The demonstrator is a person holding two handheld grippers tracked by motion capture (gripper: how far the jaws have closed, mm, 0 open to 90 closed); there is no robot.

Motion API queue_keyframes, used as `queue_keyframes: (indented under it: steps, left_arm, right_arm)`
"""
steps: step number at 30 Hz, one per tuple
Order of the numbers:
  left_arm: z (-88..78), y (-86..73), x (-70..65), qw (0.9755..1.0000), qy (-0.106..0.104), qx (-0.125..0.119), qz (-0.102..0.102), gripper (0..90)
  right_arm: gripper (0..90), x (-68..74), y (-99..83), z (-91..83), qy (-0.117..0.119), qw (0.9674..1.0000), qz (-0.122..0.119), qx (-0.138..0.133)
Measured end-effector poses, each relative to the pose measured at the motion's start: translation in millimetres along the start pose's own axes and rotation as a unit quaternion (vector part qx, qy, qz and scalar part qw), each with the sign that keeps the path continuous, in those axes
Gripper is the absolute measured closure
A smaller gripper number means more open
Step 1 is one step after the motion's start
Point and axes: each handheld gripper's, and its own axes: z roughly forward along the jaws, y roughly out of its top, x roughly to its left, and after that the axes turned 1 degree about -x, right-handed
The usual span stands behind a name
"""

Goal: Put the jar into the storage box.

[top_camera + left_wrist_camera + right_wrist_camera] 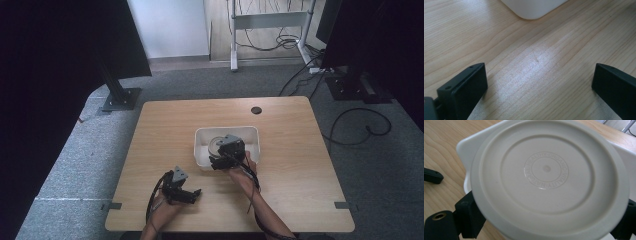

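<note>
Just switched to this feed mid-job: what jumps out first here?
The round white lid, embossed with ringed lettering at its centre, is clamped between the right gripper jaws over the white tub in the middle of the wooden table. The left gripper hangs open over bare wood near the tub's corner, holding nothing.

Round white lid [547, 176] sat between right gripper [549, 220] fingers [470, 218], gripped at rim. White tray [465, 147] lay beneath, on wooden worktop [441, 150].
</note>
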Motion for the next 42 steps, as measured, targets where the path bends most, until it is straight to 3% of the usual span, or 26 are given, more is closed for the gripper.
queue_keyframes:
  steps: [15,20,27,34,37,42]
  left_arm:
    - [0.0,-0.1,0.1,1.0000,-0.001,-0.001,0.000,0.0]
    - [-0.1,-0.1,0.2,1.0000,-0.001,0.000,0.001,0.0]
    - [-0.1,-0.2,0.2,1.0000,-0.002,0.000,0.000,0.0]
    - [-0.1,-0.2,0.2,1.0000,-0.002,-0.001,0.000,0.0]
    - [-0.1,-0.2,0.2,1.0000,-0.002,-0.001,0.001,0.0]
    - [-0.1,-0.2,0.2,1.0000,-0.001,0.000,0.001,0.0]
  right_arm:
    - [9.6,12.8,3.8,28.2,0.000,0.9997,-0.008,0.022]
    - [9.5,13.5,1.5,36.3,0.003,0.9993,0.000,0.039]
    - [9.5,7.5,0.8,37.2,0.016,0.9986,0.030,0.041]
    - [8.9,6.4,1.8,37.0,0.020,0.9983,0.032,0.044]
    - [2.8,4.6,2.2,35.7,0.025,0.9983,0.033,0.042]
    - [0.9,3.7,2.6,31.9,0.030,0.9984,0.026,0.039]
